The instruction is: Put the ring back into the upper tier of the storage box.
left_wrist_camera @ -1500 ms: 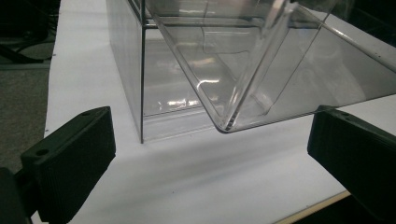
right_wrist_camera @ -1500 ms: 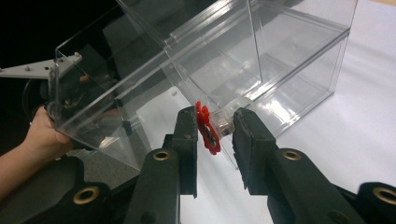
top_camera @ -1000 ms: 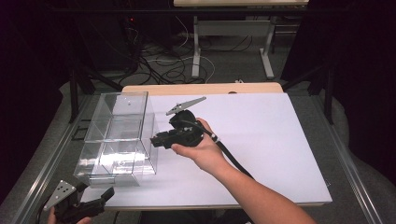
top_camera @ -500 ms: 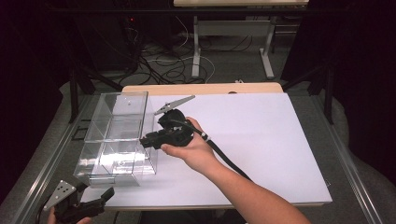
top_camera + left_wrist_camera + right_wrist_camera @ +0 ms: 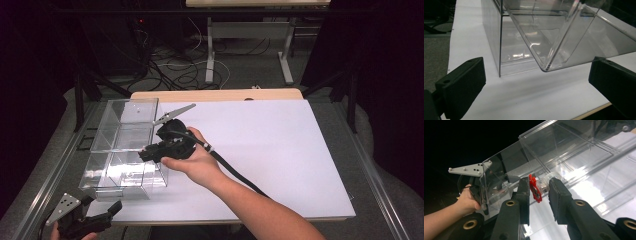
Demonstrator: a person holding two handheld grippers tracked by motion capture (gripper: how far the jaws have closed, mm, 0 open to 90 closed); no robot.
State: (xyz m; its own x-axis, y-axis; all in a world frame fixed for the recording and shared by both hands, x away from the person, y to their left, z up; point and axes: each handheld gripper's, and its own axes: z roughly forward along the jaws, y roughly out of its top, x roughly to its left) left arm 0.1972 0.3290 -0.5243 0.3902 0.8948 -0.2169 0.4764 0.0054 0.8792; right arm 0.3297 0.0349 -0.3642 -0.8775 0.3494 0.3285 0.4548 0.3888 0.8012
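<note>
A clear plastic box (image 5: 131, 101) with dividers stands on the left of the white table (image 5: 280, 150). My right gripper (image 5: 146, 153) hovers at the box's right wall, over its near compartments. Its jaws are shut on a small red-and-clear object (image 5: 535, 188), held just above the box (image 5: 564, 150) in the right gripper view, where that gripper (image 5: 537, 183) points into the box. My left gripper (image 5: 102, 208) rests low at the table's near left corner, open. In the left gripper view its jaws (image 5: 536, 80) stand wide apart, facing the box's near corner (image 5: 500, 62).
A wooden strip (image 5: 215, 94) borders the table's far edge. Metal rails (image 5: 45, 180) run along both sides. The right gripper's black cable (image 5: 240, 175) trails over the table's middle. Cables and desk legs lie on the floor beyond.
My right gripper has moved left from the table's middle to the box's right wall, still holding the small object. The left gripper has stayed put.
</note>
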